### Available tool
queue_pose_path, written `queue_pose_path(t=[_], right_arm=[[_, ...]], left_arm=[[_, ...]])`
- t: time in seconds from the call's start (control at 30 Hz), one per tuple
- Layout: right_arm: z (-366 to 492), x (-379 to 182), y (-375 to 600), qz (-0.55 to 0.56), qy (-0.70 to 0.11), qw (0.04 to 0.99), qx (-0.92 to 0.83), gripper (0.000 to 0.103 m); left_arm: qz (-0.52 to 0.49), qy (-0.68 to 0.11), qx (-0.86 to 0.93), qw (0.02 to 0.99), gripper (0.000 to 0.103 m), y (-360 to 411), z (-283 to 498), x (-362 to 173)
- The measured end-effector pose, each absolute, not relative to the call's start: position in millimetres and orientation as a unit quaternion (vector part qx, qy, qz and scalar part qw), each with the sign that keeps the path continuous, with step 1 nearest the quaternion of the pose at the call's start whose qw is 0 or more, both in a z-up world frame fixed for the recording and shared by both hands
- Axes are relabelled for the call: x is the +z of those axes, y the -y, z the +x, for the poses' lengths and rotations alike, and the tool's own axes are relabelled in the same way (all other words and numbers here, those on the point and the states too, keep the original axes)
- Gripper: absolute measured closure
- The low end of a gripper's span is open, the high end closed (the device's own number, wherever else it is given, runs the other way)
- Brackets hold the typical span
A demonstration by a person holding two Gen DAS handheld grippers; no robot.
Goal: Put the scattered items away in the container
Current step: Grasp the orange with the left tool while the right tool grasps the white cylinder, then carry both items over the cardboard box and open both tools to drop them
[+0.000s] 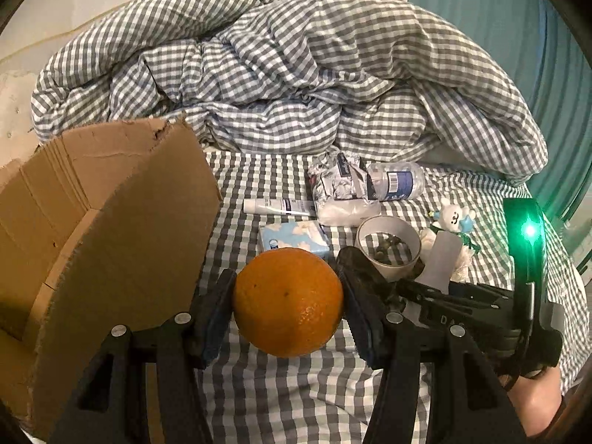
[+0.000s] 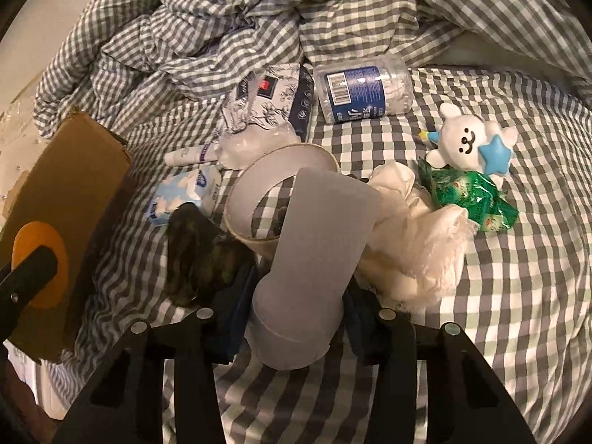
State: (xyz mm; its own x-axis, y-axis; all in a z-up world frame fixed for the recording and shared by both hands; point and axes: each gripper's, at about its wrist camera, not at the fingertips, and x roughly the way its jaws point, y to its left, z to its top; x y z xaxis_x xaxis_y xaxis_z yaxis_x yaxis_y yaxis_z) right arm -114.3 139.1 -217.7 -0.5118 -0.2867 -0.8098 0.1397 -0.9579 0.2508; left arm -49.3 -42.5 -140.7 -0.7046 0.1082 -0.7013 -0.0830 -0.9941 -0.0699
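The left hand-held gripper (image 1: pixel 288 303) pinches an orange (image 1: pixel 288 301) across its middle, both pads pressed to the peel, and holds it clear of the checked bed (image 1: pixel 281 399). The cardboard box (image 1: pixel 111 222), which I take to be the container, stands just to the left of the fruit at the bed's left edge, its tall flap between the orange and the opening. To do this step well, carry the orange up and over that flap rather than into it, keep the squeeze steady because a round peel can roll out of flat pads, and let go only once the fruit is low inside the box.

The right hand-held gripper (image 2: pixel 296 318) has a frosted grey bottle (image 2: pixel 314 251) between its fingers. The bottle lies tilted, with its far end over a roll of tape (image 2: pixel 259 188) and a cream cloth (image 2: pixel 414 244) beside it. The pads look pressed on the bottle's lower body. Lift it straight so that it drags neither the tape nor the cloth.

A clear jar (image 2: pixel 364 88), a patterned packet (image 2: pixel 266 100), a small tube (image 2: pixel 188 155), a tissue pack (image 2: pixel 185 192), a white plush toy (image 2: pixel 470 140) and green sweets (image 2: pixel 466 196) lie nearer the crumpled duvet (image 2: pixel 259 11), not yet packed.
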Motion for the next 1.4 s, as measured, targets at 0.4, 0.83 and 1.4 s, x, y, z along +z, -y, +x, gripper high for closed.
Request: queue_pose_path(t=[0.4, 0.83, 1.4], right_arm=[[-76, -141, -141, 0.412, 0.07, 0.124, -0.9, 0.058], [-21, -33, -106, 0.319, 0.049, 0.147, -0.935, 0.058], [-28, 3, 5, 0.278, 0.025, 0.244, -0.929, 0.058]], left_arm=[[-0.342, 0.018, 0.939, 0.029, 0.045, 65, -25, -90], [-0.298, 0.022, 0.954, 0.0, 0.045, 106, 0, -28], [-0.293, 0.034, 0.948, -0.116, 0.045, 229, 3, -12]])
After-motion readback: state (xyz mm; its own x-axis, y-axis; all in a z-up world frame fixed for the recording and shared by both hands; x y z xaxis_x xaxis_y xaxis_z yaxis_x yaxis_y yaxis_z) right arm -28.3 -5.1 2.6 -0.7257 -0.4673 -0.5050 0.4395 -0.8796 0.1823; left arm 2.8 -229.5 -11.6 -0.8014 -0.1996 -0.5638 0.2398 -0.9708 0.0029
